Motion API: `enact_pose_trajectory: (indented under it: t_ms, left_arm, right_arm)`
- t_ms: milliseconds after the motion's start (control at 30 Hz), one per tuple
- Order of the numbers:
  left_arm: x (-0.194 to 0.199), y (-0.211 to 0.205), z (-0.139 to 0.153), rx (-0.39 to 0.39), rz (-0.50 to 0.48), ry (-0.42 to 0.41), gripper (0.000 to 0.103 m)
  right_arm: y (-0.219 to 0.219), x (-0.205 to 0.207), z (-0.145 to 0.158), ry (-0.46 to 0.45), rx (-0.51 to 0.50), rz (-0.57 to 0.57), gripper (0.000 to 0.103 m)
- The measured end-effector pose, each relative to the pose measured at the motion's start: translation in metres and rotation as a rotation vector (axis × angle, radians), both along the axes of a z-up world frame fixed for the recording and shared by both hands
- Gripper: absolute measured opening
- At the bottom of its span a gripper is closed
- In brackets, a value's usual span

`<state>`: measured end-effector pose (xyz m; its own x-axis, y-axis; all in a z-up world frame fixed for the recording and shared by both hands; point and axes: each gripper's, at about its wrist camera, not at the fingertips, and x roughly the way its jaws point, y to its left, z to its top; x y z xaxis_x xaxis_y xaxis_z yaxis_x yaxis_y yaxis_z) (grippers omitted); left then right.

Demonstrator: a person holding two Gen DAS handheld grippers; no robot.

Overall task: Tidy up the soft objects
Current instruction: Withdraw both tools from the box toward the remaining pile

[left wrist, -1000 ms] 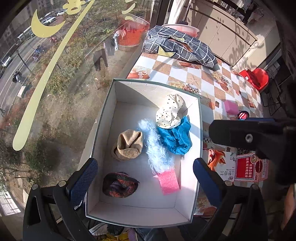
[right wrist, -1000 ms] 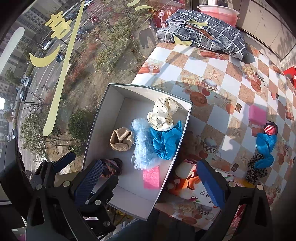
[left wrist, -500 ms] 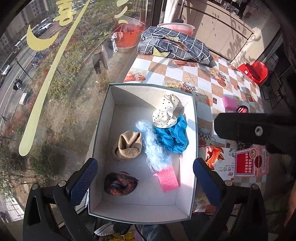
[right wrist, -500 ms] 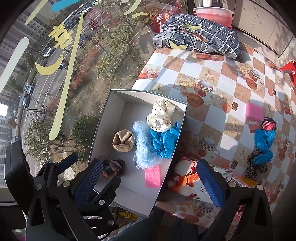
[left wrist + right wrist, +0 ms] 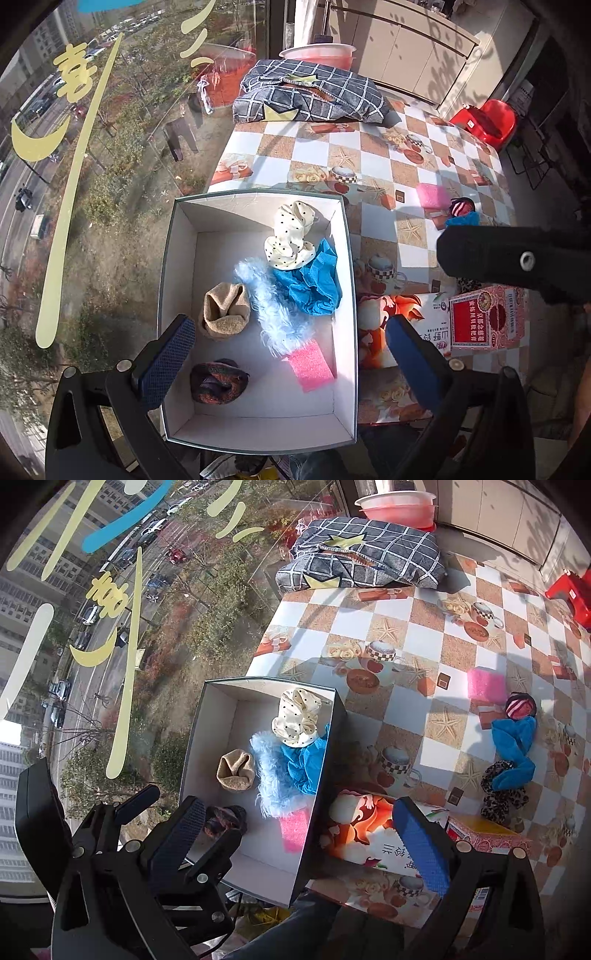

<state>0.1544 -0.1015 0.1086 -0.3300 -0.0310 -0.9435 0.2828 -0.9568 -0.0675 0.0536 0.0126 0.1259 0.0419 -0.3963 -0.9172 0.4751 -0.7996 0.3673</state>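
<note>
Six soft things lie in the white box (image 5: 258, 435) at centre frame, among them a dotted scrunchie (image 5: 291, 236) and pink sponge (image 5: 312, 365). My left fingers (image 5: 288, 354) and right fingers (image 5: 306, 834) are both spread wide, empty. Right of the box on the counter (image 5: 406, 635), a pink sponge (image 5: 485, 685), blue cloth (image 5: 515, 749) and leopard scrunchie (image 5: 502, 794) remain; a tissue pack (image 5: 362, 827) lies between. Both views have pulled back since a second ago.

Each hand-held gripper, left (image 5: 288, 358) and right (image 5: 306, 830), is black plastic with silver screws and blue textured pads (image 5: 168, 360) on the fingers.
</note>
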Motion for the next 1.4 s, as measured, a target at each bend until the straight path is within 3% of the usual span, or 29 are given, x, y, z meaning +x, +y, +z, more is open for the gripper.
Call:
enact_pose_trajectory:
  t_ms: [267, 533, 800, 1133, 1300, 1400]
  left_arm:
    - [-0.037, 0.041, 0.0, 0.015, -0.121, -0.014, 0.103]
    - [-0.079, 0.081, -0.009, 0.038, -0.203, -0.056, 0.103]
    - [-0.119, 0.106, -0.024, 0.036, -0.211, -0.113, 0.103]
    - [-0.16, 0.128, -0.047, 0.034, -0.198, -0.187, 0.103]
    - [-0.176, 0.131, -0.059, 0.022, -0.178, -0.23, 0.103]
    - [-0.189, 0.134, -0.065, -0.004, -0.189, -0.248, 0.103]
  right_arm:
    - [0.068, -0.026, -0.005, -0.057, -0.025, -0.159, 0.102]
    - [0.169, -0.057, -0.016, -0.099, -0.006, -0.351, 0.102]
    - [0.248, -0.089, -0.065, -0.178, 0.077, -0.487, 0.102]
    - [0.247, -0.127, -0.145, -0.31, 0.102, -0.436, 0.102]
    - [0.225, -0.154, -0.179, -0.312, 0.127, -0.375, 0.102]
    - [0.216, -0.169, -0.196, -0.258, 0.192, -0.364, 0.102]
